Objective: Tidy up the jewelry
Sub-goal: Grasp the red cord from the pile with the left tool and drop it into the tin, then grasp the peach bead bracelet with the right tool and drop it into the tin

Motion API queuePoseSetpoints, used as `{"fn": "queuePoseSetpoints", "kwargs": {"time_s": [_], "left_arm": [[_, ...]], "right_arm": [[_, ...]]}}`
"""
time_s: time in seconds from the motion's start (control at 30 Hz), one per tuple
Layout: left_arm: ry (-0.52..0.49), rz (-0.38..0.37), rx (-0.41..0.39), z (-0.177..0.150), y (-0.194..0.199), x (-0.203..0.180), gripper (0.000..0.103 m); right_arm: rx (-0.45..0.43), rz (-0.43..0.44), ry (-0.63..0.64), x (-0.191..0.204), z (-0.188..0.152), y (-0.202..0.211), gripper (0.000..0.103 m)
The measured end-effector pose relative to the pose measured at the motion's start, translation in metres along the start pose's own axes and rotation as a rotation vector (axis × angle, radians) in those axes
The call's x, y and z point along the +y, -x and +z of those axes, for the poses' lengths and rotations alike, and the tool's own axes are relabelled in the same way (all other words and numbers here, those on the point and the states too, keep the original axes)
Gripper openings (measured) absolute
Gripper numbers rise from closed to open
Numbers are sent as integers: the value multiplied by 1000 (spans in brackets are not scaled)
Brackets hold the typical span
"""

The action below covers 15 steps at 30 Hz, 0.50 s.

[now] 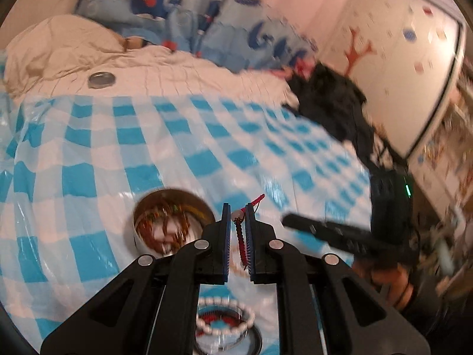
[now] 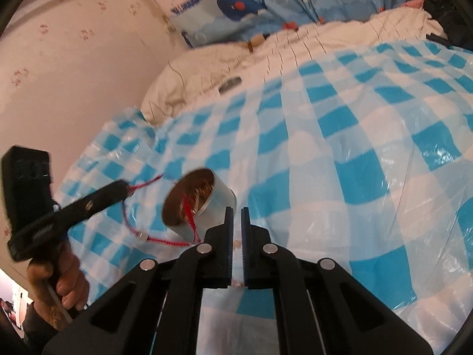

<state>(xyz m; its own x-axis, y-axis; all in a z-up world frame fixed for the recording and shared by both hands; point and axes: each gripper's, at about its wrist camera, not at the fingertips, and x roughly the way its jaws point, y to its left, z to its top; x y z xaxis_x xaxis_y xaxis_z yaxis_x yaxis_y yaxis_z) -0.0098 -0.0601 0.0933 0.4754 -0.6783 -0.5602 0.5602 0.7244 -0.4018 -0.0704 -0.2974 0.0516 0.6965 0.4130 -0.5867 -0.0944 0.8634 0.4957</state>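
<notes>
My left gripper [image 1: 238, 207] is shut on a red beaded cord bracelet [image 1: 241, 238] and holds it above the checked cloth, just right of a round metal tin [image 1: 174, 222] with brown and gold jewelry in it. In the right wrist view the left gripper [image 2: 125, 189] shows at the left with the red cord [image 2: 168, 241] looping down and one end draped over the tin [image 2: 201, 204]. My right gripper [image 2: 236, 210] has its jaws nearly closed with nothing between them, just right of the tin. A white bead bracelet [image 1: 226, 318] lies below the left gripper.
A blue and white checked plastic sheet [image 1: 118, 153] covers the bed. The tin's lid [image 1: 101, 80] lies on the cream quilt farther back. A whale-print pillow [image 2: 266, 0] and dark clothing [image 1: 331, 100] lie at the bed's far side. A wall stands to the left.
</notes>
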Motion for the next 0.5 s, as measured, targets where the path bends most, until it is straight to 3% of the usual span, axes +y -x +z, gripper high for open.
{"fn": "queuePoseSetpoints", "kwargs": {"time_s": [0.1, 0.2, 0.23, 0.27, 0.33, 0.43, 0.5], "left_arm": [[76, 41, -31, 6, -10, 13, 8], [142, 201, -2, 4, -31, 33, 12], [160, 226, 29, 3, -36, 38, 22], [179, 234, 54, 1, -40, 43, 29], [212, 236, 61, -2, -39, 47, 45], [186, 259, 38, -4, -28, 44, 57], [198, 259, 26, -6, -21, 46, 59]], "right_arm": [[-6, 0, 6, 1, 2, 1, 6], [80, -60, 34, 2, -4, -14, 7], [106, -104, 53, 4, -7, -20, 23], [130, -140, 76, 6, -11, -26, 46], [136, -159, 98, 8, -17, -29, 50], [167, -184, 150, 14, -23, -36, 52], [192, -171, 170, 17, -28, -41, 62]]}}
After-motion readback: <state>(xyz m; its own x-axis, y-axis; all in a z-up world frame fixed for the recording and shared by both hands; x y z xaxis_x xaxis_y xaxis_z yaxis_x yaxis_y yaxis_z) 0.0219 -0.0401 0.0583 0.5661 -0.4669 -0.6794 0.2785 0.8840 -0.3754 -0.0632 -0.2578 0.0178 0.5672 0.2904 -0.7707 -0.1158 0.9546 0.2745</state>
